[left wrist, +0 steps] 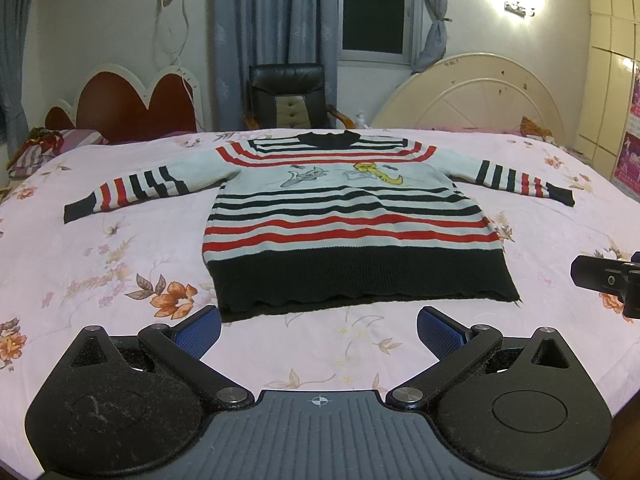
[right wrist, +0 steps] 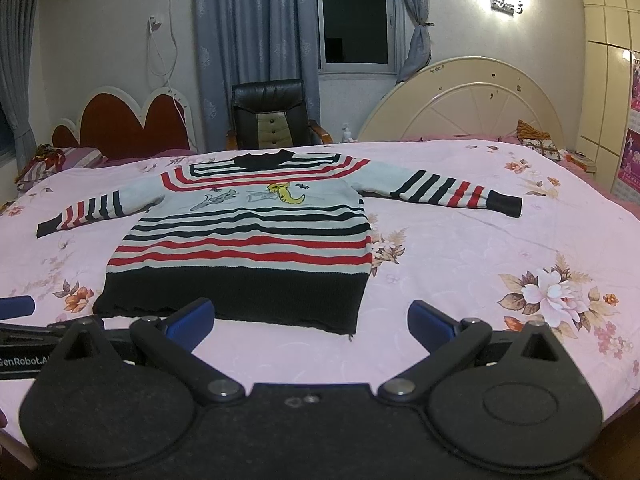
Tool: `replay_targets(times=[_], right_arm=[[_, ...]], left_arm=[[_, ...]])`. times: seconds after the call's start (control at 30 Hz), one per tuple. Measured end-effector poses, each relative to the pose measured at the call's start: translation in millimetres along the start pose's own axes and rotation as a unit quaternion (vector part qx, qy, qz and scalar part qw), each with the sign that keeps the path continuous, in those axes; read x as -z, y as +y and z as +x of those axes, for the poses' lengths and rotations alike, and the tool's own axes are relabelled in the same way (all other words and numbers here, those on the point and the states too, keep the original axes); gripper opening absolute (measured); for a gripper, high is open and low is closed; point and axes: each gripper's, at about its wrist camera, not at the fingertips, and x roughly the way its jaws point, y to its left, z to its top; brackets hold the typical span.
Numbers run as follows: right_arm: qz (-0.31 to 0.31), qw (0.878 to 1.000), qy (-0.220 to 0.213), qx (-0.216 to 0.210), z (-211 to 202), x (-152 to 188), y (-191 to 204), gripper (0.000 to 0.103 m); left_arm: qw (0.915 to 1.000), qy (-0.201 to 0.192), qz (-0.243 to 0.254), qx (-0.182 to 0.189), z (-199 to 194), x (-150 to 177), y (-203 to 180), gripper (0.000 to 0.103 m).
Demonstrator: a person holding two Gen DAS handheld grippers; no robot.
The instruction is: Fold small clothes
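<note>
A small striped sweater [left wrist: 348, 216] in white, red and dark navy, with cartoon figures on the chest, lies flat and face up on the bed, both sleeves spread out sideways. It also shows in the right wrist view [right wrist: 248, 236]. My left gripper [left wrist: 319, 330] is open and empty, just short of the sweater's dark hem. My right gripper [right wrist: 310, 320] is open and empty, in front of the hem's right part. The right gripper's body shows at the right edge of the left wrist view [left wrist: 608, 280].
The bed is covered by a pink floral sheet [left wrist: 120, 264]. Pillows [left wrist: 44, 148] lie at the far left. A black chair [left wrist: 290, 96], headboards and a curtained window stand behind the bed. The left gripper's side shows low left in the right wrist view [right wrist: 24, 344].
</note>
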Motion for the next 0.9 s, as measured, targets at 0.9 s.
replay_targets(times=[0.9], right_arm=[[0.022, 0.999, 0.002, 0.045, 29, -14, -41, 0.102]], left_arm=[[0.9995, -0.016, 0.008, 0.025, 49, -35, -15, 0.103]])
